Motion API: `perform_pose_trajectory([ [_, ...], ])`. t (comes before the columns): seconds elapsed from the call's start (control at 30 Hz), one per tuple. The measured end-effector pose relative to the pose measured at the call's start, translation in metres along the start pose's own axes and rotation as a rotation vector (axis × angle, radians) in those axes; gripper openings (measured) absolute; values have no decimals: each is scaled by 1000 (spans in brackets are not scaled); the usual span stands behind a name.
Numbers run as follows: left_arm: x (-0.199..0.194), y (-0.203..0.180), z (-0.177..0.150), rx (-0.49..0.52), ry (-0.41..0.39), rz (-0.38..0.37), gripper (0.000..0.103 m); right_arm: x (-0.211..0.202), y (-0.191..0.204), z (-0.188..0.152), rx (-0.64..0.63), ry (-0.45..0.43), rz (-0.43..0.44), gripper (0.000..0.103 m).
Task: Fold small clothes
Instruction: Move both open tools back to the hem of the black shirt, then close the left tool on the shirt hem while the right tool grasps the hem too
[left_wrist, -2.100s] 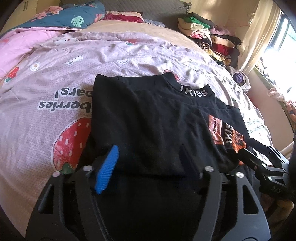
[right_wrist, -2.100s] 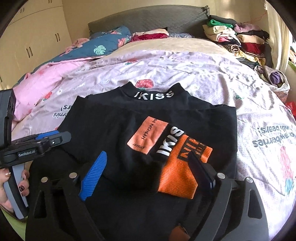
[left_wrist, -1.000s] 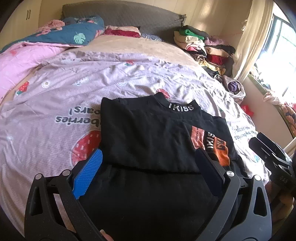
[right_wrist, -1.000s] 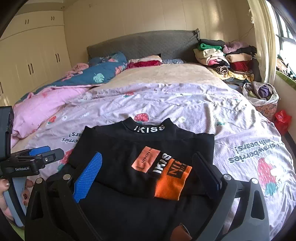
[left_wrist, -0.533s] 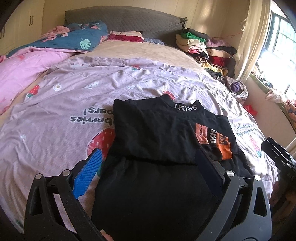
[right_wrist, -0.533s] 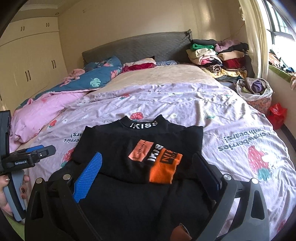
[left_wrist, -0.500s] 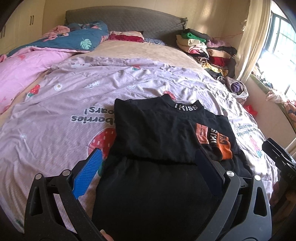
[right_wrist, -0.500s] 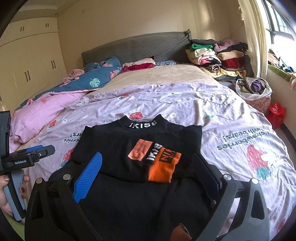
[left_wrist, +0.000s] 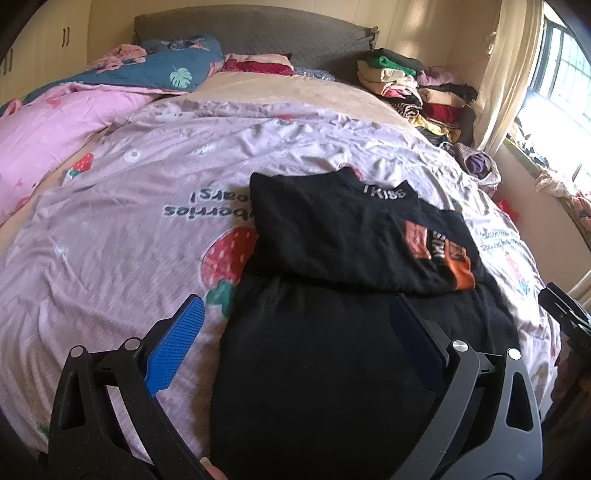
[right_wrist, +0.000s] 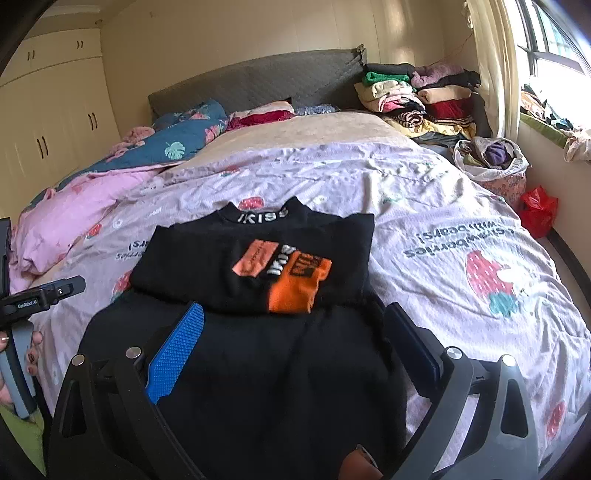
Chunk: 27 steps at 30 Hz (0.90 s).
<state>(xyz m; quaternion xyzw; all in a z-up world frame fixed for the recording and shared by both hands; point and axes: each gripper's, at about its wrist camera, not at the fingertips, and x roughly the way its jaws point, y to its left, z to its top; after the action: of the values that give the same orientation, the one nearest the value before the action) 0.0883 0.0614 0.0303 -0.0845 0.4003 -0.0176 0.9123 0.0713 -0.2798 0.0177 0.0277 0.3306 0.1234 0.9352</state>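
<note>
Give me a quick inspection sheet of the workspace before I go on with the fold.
Surface: bed with lilac strawberry-print duvet, wrinkled.
Job's things: black sweater, top part folded down over the lower body, orange patch up, collar lettering showing.
Clutter: stacked clothes by the headboard; pink quilt; laundry bag; red bag.
Grippers: left gripper and right gripper, both open, empty, fingers above the sweater's lower half.
Cables: nothing seen.
Surroundings: wardrobe, curtained window.
</note>
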Motion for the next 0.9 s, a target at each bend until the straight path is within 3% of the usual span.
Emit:
perform_pose_trajectory([
  [0.4,0,33,-40,-1,84,-6,93,-7,-11,-39,-2,74,-26,97],
  [0.67,-4,52,-65,-27,145,-48,45,-10,-14,-58,-2,113,-35,97],
  [0.77,-3,56,-75,-31,179,-76,36,-12,-15,-63,-7,121,-40,97],
  [0.9,-1,58,-88,-30,214,-91,34,-15,-18,-71,-9,133,-49,97],
])
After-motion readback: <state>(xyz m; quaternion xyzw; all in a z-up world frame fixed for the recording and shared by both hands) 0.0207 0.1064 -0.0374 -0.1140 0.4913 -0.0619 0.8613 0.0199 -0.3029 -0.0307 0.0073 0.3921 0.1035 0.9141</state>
